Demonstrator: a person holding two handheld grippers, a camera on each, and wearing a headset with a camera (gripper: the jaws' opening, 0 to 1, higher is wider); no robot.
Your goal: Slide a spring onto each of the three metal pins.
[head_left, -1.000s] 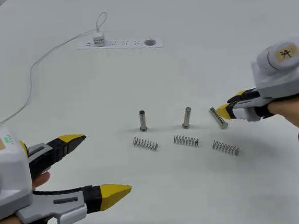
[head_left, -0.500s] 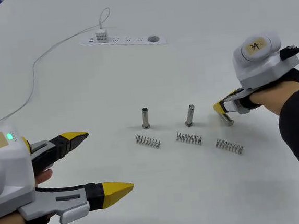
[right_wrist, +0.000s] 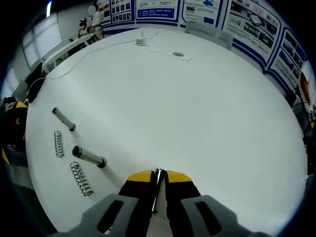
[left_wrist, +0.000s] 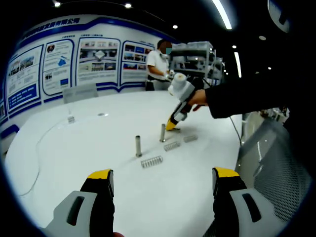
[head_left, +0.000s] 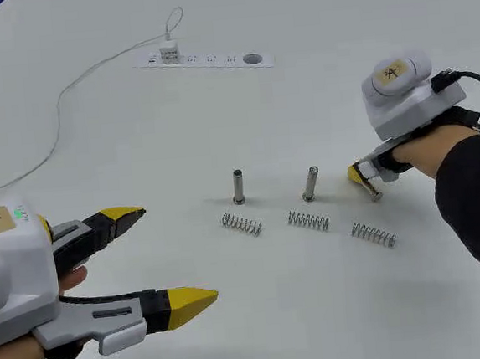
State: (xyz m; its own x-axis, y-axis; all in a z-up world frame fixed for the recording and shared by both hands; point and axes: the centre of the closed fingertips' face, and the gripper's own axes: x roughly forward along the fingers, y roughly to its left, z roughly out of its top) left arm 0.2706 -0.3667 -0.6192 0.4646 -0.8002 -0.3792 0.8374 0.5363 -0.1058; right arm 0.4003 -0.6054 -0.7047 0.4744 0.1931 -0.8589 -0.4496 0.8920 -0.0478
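Two metal pins stand upright on the white table, the left pin [head_left: 238,186] and the middle pin [head_left: 311,183]. Three springs lie in a row in front of them: left spring [head_left: 241,224], middle spring [head_left: 308,220], right spring [head_left: 373,234]. My right gripper [head_left: 359,173] is shut on the third pin [head_left: 370,188], which tilts with its foot on the table. In the right gripper view the jaws [right_wrist: 158,177] are pressed together, with the two standing pins [right_wrist: 89,156] to their left. My left gripper [head_left: 167,255] is open and holds nothing near the front left.
A white power strip [head_left: 204,61] with a plug and a cable [head_left: 71,77] lies at the far side. The table's front edge runs just below my left gripper. A person [left_wrist: 157,69] stands beyond the table in the left gripper view.
My right gripper has swung from beside the third pin to above it, still shut on it, and the pin stands steeper. The left gripper has stayed open in place.
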